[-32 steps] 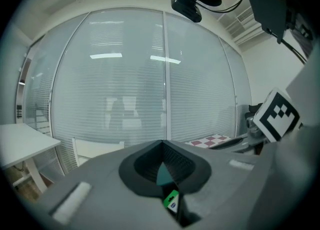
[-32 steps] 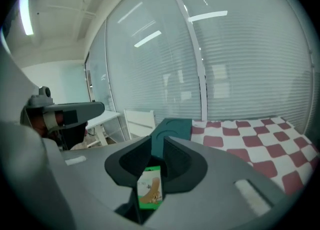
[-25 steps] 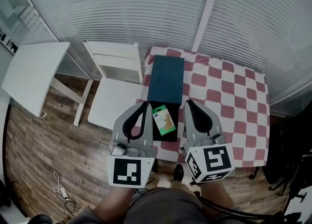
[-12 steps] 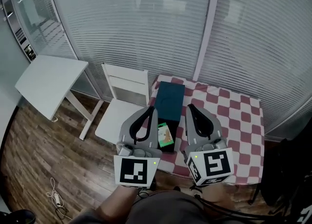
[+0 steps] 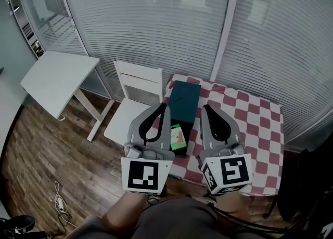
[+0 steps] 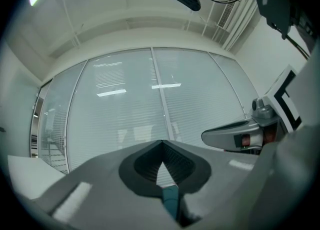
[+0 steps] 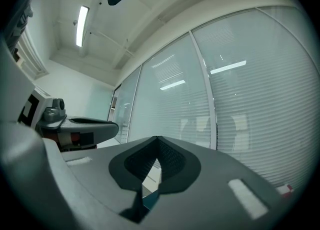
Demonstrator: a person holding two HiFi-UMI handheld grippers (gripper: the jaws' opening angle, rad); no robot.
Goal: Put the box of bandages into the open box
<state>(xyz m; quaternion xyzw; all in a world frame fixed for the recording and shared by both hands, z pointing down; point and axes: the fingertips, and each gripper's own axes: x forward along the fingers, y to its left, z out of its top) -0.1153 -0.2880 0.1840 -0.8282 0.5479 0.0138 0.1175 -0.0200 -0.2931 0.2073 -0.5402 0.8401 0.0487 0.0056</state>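
The box of bandages (image 5: pixel 178 135), green and white, lies flat inside the dark open box (image 5: pixel 181 147) at the left end of the checked table (image 5: pixel 244 123). A teal lid (image 5: pixel 184 102) lies just beyond it. My left gripper (image 5: pixel 163 107) and right gripper (image 5: pixel 205 107) are held side by side high above the table, on either side of the open box, both shut and empty. In the left gripper view the tips of my left gripper (image 6: pixel 162 142) meet and only a teal sliver shows below them. My right gripper (image 7: pixel 157 138) points at the window blinds.
A white chair (image 5: pixel 132 113) stands against the table's left side, and a white side table (image 5: pixel 57 79) is further left. Window blinds run along the far side. A cable (image 5: pixel 57 199) lies on the wooden floor at the lower left.
The head view has tilted up and drawn back, so the table and boxes look smaller. Both grippers stay shut and side by side; the box of bandages has not moved in the open box.
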